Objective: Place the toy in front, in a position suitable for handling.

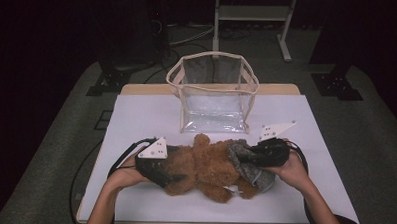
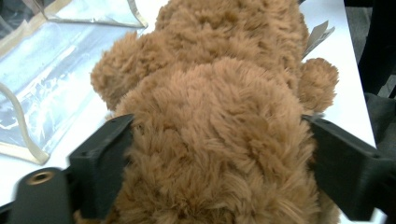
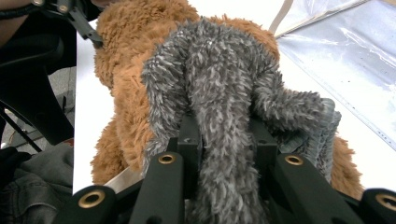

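Dressing work is under way on the fluffy brown plush teddy bear (image 1: 204, 167), which lies across the near part of the white-covered table (image 1: 136, 115), in front of the clear plastic tote bag with cream trim (image 1: 214, 92) that stands open well behind it. A grey fuzzy knitted garment (image 1: 249, 164) covers the bear's end on the person's right, and that is the piece being pulled on or off; which of the two I cannot tell from these pictures.

The right gripper (image 1: 257, 156) has its jaws drawn narrow and pinching a bunched fold of the grey garment. The left gripper (image 1: 171, 177) stands wide, one jaw on each side of the bear's body; its pads lie against the fur at the flanks, yet whether they truly press I cannot tell.

My judgement is that the step in hand is steadying the bear at one end while the cloth is worked at the other. The next move calls for a firm hold by the left gripper, so the toy does not slide, and a steady pull by the right along the bear's length.

The right gripper view shows the fold of garment (image 3: 219, 154) clamped between the jaws, which the high view hides under the hand. The left gripper view shows the fur (image 2: 215, 140) bulging between the wide jaws and the bag's wall (image 2: 56, 79) beside it.
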{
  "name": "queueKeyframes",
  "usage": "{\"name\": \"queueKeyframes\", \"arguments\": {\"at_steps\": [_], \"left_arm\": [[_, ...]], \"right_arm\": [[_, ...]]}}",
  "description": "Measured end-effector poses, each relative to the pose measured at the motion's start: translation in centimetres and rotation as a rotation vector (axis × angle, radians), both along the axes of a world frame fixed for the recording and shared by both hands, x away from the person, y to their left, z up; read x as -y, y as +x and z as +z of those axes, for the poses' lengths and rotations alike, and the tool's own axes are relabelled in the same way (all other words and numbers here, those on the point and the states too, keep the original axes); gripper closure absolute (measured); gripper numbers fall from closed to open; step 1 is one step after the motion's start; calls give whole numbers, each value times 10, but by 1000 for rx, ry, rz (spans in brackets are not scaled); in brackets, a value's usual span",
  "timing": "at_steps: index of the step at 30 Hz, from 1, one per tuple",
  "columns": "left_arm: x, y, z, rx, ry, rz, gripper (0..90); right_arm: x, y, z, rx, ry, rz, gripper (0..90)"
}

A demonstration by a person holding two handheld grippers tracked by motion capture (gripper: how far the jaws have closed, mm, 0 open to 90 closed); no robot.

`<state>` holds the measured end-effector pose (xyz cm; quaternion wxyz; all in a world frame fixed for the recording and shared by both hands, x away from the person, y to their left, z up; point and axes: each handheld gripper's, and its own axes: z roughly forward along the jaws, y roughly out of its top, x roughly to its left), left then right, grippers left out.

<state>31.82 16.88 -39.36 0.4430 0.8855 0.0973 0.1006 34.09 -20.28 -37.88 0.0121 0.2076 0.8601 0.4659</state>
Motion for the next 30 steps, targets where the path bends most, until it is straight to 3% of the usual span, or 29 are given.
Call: {"name": "queueKeyframes", "arguments": {"at_steps": [5,10,14,17,20,27,30], "left_arm": [[-1,7,-8,-16,-43,5,293],[9,12,-4,8,-28,-32,305],[17,19,-4,17,-32,-49,306],[21,25,-3,18,-42,-52,297],[24,28,-3,22,-45,-50,288],[29,32,0,52,-17,-52,288],[29,34,0,43,-29,-42,281]], "right_arm": [[-5,-3,26,58,1,13,715],[-23,9,44,105,-57,18,713],[-40,15,34,84,-106,39,707],[-39,16,25,57,-143,40,720],[-28,15,18,23,-128,26,733],[-13,9,4,7,-60,12,745],[-11,7,3,6,-60,4,746]]}}
